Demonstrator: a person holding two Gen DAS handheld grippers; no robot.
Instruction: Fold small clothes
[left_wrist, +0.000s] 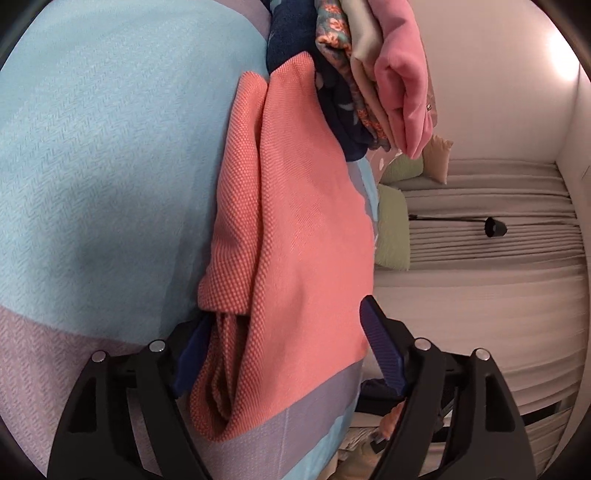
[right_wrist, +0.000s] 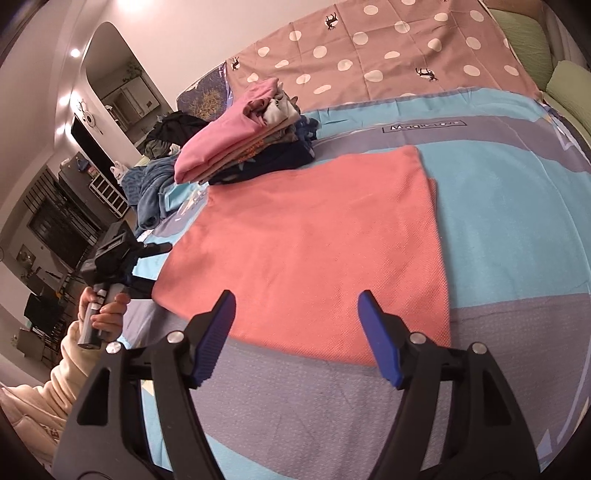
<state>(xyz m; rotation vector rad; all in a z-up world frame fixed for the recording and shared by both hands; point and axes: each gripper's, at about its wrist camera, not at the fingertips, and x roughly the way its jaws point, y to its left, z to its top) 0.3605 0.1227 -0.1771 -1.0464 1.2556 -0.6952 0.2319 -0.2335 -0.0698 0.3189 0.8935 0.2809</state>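
A coral knit garment (right_wrist: 306, 251) lies folded flat on the blue and grey bedspread (right_wrist: 498, 229). In the left wrist view the garment (left_wrist: 295, 229) has its edge between the wide-open fingers of my left gripper (left_wrist: 284, 343), whose jaws are not closed on it. The left gripper also shows in the right wrist view (right_wrist: 147, 266) at the garment's left edge. My right gripper (right_wrist: 295, 332) is open and empty, hovering over the garment's near edge. A stack of folded clothes (right_wrist: 243, 147), pink on top, sits just beyond the garment.
A polka-dot sheet (right_wrist: 388, 48) covers the far part of the bed. Green pillows (right_wrist: 565, 85) lie at the far right. A heap of dark and blue clothes (right_wrist: 155, 177) lies at the left edge. Grey curtains (left_wrist: 491, 258) hang beyond the bed.
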